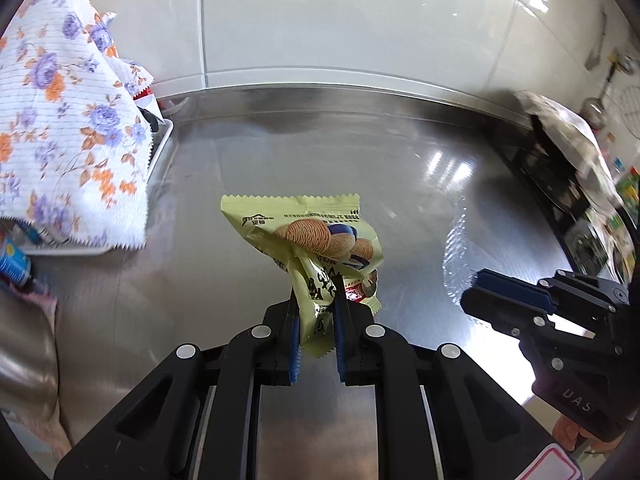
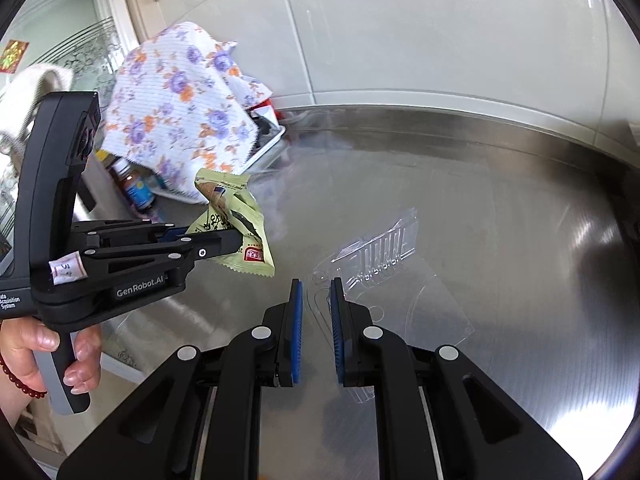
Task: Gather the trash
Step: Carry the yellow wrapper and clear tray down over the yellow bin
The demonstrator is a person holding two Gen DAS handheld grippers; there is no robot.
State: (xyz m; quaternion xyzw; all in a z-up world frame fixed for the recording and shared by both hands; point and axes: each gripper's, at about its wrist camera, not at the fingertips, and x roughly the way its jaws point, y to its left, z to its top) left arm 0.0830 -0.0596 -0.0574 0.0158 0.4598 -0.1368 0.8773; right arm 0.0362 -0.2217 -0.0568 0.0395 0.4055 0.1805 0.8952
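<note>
My left gripper (image 1: 316,300) is shut on a yellow-green snack wrapper (image 1: 312,240) and holds it above the steel counter (image 1: 280,152). In the right wrist view the same gripper (image 2: 236,236) shows at the left with the wrapper (image 2: 240,216) in its tip. A clear plastic blister pack (image 2: 384,256) lies flat on the counter (image 2: 520,240). My right gripper (image 2: 316,292) hovers over its near edge, jaws narrowly apart, with clear plastic between them; I cannot tell if it grips. It shows at the right in the left wrist view (image 1: 476,284).
A floral cloth (image 1: 68,120) drapes over a white tray (image 1: 164,140) at the left, also in the right wrist view (image 2: 180,108). Small bottles (image 2: 136,188) stand beside the tray. A dark stove with a crumpled cloth (image 1: 568,144) sits at the right. A tiled wall (image 1: 360,20) backs the counter.
</note>
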